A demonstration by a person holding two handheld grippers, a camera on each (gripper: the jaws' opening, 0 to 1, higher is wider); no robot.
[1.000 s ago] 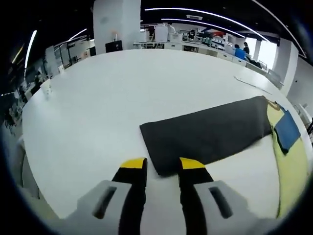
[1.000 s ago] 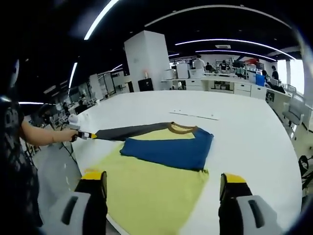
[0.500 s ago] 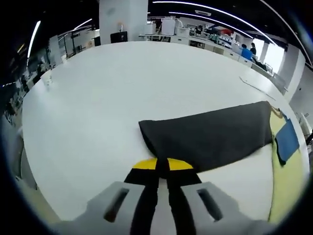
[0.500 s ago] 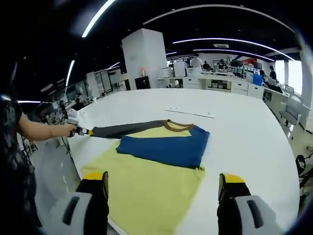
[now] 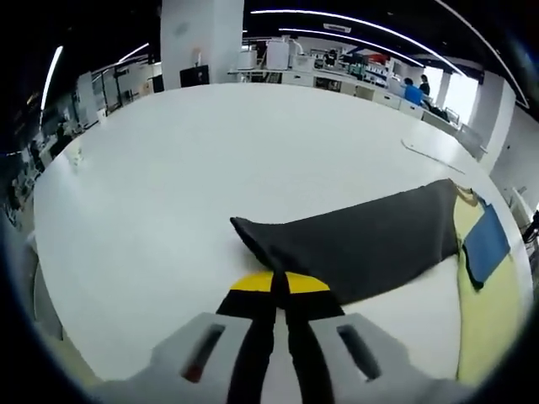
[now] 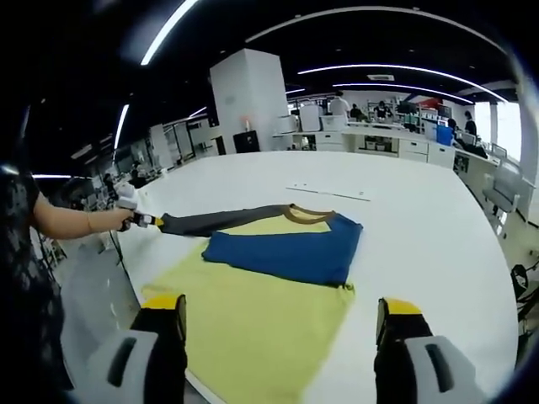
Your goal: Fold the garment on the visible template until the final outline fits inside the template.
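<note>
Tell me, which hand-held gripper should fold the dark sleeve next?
Left. The left hand-held gripper is already shut on the dark sleeve; the right hand-held gripper hangs open, away from it.

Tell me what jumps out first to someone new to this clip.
The yellow T-shirt body lies spread on the white table, with a blue sleeve folded across it. The left tool is shut on the end of the dark grey sleeve, stretched out sideways. The right tool hangs open above the near hem.
</note>
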